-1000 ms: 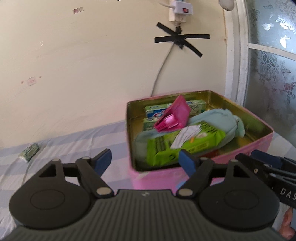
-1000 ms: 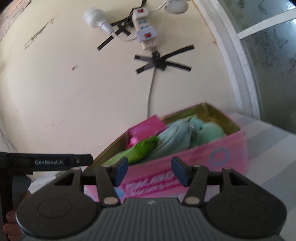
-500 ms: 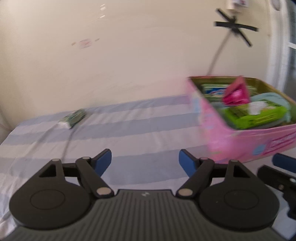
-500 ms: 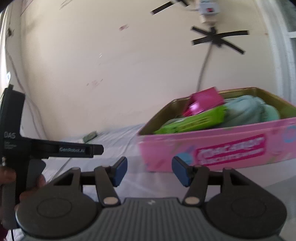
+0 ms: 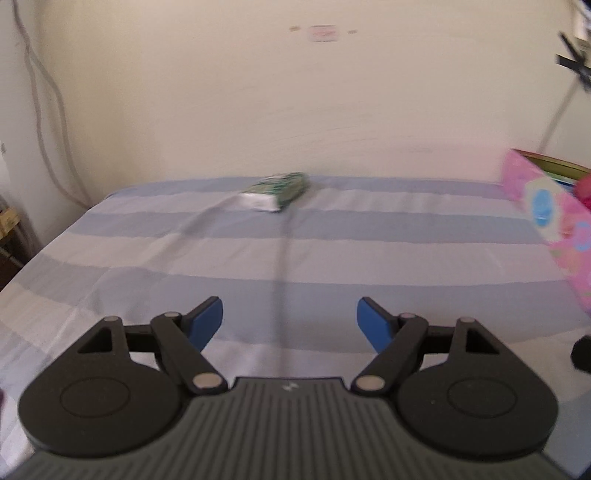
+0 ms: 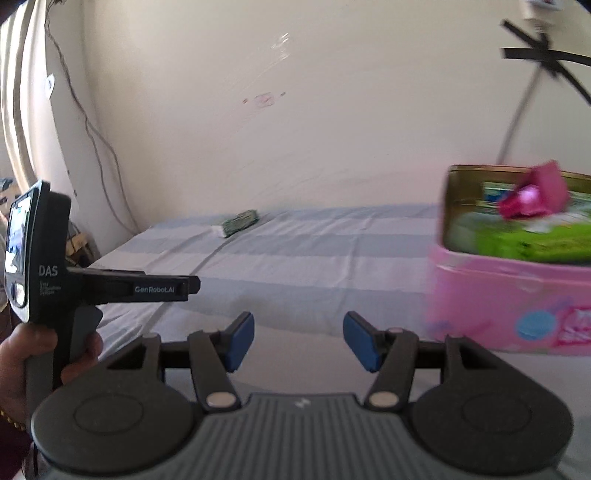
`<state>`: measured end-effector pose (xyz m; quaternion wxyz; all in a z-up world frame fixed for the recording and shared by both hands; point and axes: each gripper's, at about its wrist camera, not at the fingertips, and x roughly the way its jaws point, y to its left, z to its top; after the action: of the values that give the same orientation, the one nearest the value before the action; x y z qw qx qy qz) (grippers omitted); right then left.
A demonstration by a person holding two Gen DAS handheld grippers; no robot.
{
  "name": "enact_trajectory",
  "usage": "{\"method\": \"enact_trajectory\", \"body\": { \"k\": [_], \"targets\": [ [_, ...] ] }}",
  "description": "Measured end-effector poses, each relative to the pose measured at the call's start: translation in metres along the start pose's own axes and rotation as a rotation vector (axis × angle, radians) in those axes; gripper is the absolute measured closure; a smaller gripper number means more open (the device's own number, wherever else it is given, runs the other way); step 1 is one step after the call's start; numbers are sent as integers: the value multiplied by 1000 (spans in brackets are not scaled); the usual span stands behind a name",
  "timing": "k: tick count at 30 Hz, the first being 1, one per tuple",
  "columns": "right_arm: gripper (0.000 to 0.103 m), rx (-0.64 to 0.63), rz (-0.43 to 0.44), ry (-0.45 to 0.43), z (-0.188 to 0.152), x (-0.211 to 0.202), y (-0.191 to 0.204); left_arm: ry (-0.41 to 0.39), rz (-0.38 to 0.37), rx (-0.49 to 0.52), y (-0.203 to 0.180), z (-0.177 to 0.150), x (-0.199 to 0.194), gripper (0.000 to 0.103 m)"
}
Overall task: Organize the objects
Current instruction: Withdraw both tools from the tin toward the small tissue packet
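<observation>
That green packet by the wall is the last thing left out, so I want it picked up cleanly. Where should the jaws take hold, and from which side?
Grip the green packet across its narrow width, near the middle. It lies flat on the striped sheet, long axis slanting toward the wall, so come from above and the near side. The left gripper, open and empty, faces it most directly.

A plain cream-painted wall (image 5: pixel 258 103) forms the backdrop, marked by a small faint pinkish smudge (image 5: pixel 323 33). Thin grey cables (image 6: pixel 92 136) hang down its left side, near a corner. At upper right, crossed strips of black tape (image 6: pixel 546 59) fix a grey cord (image 6: pixel 517 122) to the wall. Below, a flat surface covered by a blue-and-white striped cloth (image 5: pixel 332 251) meets the wall, lit by soft daylight.
</observation>
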<state>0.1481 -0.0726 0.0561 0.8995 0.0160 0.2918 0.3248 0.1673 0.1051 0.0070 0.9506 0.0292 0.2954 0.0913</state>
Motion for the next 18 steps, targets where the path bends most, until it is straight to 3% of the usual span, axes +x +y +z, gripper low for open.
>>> {"method": "enact_trajectory", "body": {
  "k": [7, 11, 13, 16, 18],
  "targets": [
    [46, -58, 32, 48, 25, 60, 40, -52, 121, -67, 58, -7, 9, 21],
    [46, -26, 54, 69, 45, 100, 55, -43, 114, -146, 78, -8, 13, 21],
    [42, 10, 66, 77, 61, 127, 60, -36, 98, -190, 82, -7, 13, 21],
    [21, 43, 68, 86, 84, 172, 70, -35, 75, -240, 90, -10, 12, 21],
    [18, 67, 37, 86, 97, 202, 77, -24, 68, -266, 93, -11, 13, 21]
  ]
}}
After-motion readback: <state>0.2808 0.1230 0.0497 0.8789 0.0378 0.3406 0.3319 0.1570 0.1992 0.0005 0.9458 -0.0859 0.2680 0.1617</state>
